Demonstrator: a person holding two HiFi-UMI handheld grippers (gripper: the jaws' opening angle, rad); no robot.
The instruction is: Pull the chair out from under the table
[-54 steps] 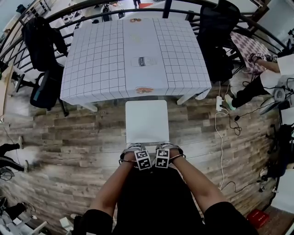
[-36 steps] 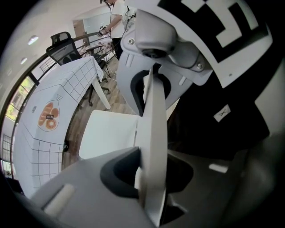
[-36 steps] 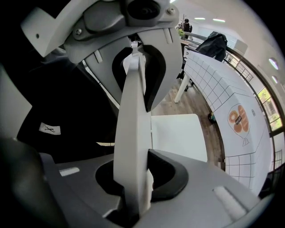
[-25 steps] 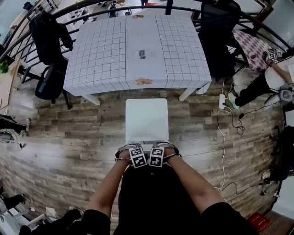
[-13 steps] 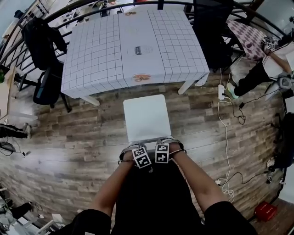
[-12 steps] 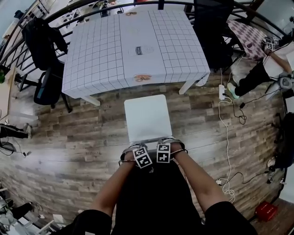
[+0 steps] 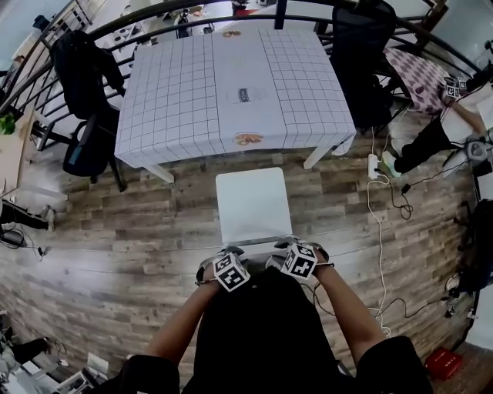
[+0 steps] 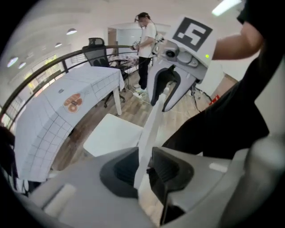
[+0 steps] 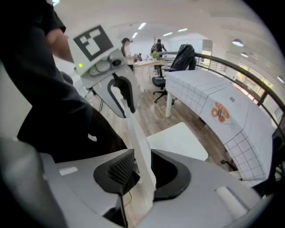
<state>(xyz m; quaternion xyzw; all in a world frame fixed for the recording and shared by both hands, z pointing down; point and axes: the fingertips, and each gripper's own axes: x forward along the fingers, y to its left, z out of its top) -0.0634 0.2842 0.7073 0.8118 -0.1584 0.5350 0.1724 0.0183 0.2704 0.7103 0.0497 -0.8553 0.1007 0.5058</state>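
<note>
The white chair (image 7: pixel 253 204) stands on the wood floor just clear of the gridded white table (image 7: pixel 177 92), with its thin backrest nearest me. In the left gripper view my left gripper (image 8: pixel 144 162) (image 7: pixel 223 265) is shut on the backrest's top edge (image 8: pixel 153 122), which runs up to the right gripper (image 8: pixel 164 95). The jaws of my right gripper (image 9: pixel 140 171) (image 7: pixel 296 258) are opening. The backrest edge (image 9: pixel 136 133) still lies between them, with a gap beside one pad. The seat (image 9: pixel 178 140) shows beyond the jaws.
Black office chairs stand at the table's left (image 7: pixel 86 146) and far right (image 7: pixel 368 54), with a curved railing (image 7: pixel 139 19) behind. A power strip and cables (image 7: pixel 371 165) lie on the floor to the right, near a seated person (image 7: pixel 431 138). Another person (image 8: pixel 144 44) stands beyond the table.
Both marker cubes have rolled outward and drawn apart, and they sit a little lower in the head view. The chair keeps about the same gap to the table.
</note>
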